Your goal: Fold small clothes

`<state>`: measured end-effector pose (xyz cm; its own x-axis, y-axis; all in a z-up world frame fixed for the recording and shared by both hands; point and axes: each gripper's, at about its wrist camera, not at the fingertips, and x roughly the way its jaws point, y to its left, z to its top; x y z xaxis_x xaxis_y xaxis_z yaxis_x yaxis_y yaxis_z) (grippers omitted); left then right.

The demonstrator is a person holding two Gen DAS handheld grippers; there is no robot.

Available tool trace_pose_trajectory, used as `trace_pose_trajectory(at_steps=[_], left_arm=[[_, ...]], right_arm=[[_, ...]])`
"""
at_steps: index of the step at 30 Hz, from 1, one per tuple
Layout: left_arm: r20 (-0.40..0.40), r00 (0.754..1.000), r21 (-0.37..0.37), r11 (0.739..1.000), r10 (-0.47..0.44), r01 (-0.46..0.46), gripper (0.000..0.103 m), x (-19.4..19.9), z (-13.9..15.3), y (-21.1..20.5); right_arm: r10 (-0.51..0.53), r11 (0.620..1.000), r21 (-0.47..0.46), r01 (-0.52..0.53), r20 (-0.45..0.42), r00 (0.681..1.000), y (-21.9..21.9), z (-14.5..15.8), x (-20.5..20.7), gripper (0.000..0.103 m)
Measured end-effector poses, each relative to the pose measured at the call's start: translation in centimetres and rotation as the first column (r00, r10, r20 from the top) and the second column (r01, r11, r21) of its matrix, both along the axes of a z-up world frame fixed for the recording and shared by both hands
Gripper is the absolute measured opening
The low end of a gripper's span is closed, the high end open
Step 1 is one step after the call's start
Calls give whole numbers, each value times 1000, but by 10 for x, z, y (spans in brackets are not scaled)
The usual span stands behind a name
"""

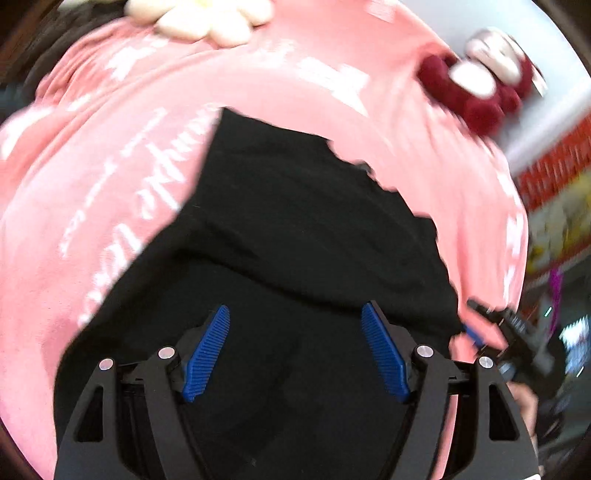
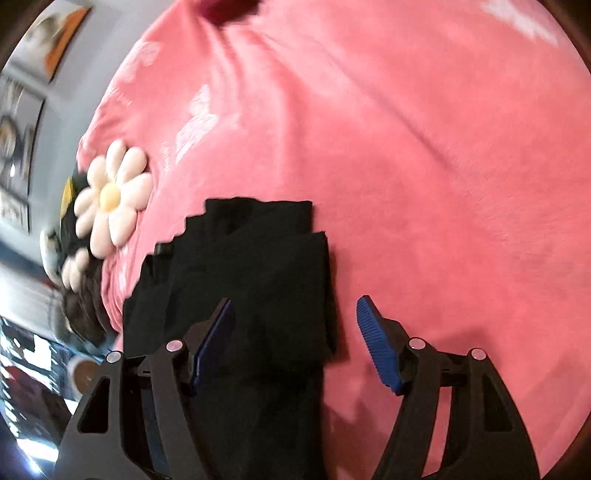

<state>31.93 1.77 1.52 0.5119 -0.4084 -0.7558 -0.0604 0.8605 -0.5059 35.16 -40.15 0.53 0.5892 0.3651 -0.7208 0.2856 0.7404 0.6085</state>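
A black garment (image 1: 288,229) lies partly folded on a pink blanket (image 1: 92,166). My left gripper (image 1: 295,314) is open, its blue pads spread above the garment's near part, holding nothing. In the right wrist view the same black garment (image 2: 258,266) lies in folded layers on the pink blanket (image 2: 424,166). My right gripper (image 2: 293,306) is open over the garment's right edge, the left pad over the cloth and the right pad over the blanket. The right gripper also shows at the left wrist view's right edge (image 1: 476,332).
A white daisy-shaped cushion (image 2: 110,195) lies at the blanket's left edge; it also shows at the top of the left wrist view (image 1: 207,18). A dark red flower cushion (image 1: 472,92) lies at the far right. Room clutter is beyond the bed's edges.
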Motion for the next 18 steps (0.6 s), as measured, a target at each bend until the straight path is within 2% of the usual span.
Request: trace_pose_trajectory(at_steps=[1, 3, 4, 5, 6, 9, 11, 13, 14, 16, 18], left_arm=[[-15, 1000, -39, 999, 18, -18, 71, 3, -4, 8], [-46, 998, -145, 988, 51, -57, 71, 10, -13, 19], [-60, 996, -197, 977, 69, -80, 71, 14, -18, 21], [-80, 992, -257, 960, 93, -111, 71, 18, -25, 25], [-99, 988, -315, 938, 120, -145, 71, 23, -31, 28], [-106, 971, -411, 880, 215, -239, 71, 35, -38, 37], [-87, 959, -436, 856, 269, -280, 67, 41, -38, 46], [-80, 954, -436, 850, 289, -294, 38, 50, -37, 53], [-68, 950, -425, 852, 306, -305, 34, 54, -34, 59], [-44, 945, -407, 858, 323, -312, 33, 56, -26, 70], [-32, 946, -378, 873, 321, -309, 33, 54, -21, 78]], right_arm=[[2, 1000, 3, -2, -7, 1000, 1, -3, 4, 65], [21, 1000, 6, -21, -24, 999, 6, -8, 10, 49], [31, 1000, -4, -31, -26, 999, 10, -8, 11, 38], [40, 999, -10, -41, -19, 999, 13, -7, 11, 21], [41, 999, -16, -41, -10, 999, 13, -4, 9, 14], [37, 996, -80, -33, 48, 998, 20, 18, 3, 10], [85, 979, -192, -68, 83, 993, 39, 46, 4, 10], [153, 956, -267, -121, 102, 983, 62, 70, 9, 9], [184, 944, -295, -149, 94, 978, 72, 78, 14, 10], [234, 907, -365, -209, 26, 972, 95, 91, 27, 11], [210, 879, -430, -203, -31, 977, 102, 87, 32, 14]])
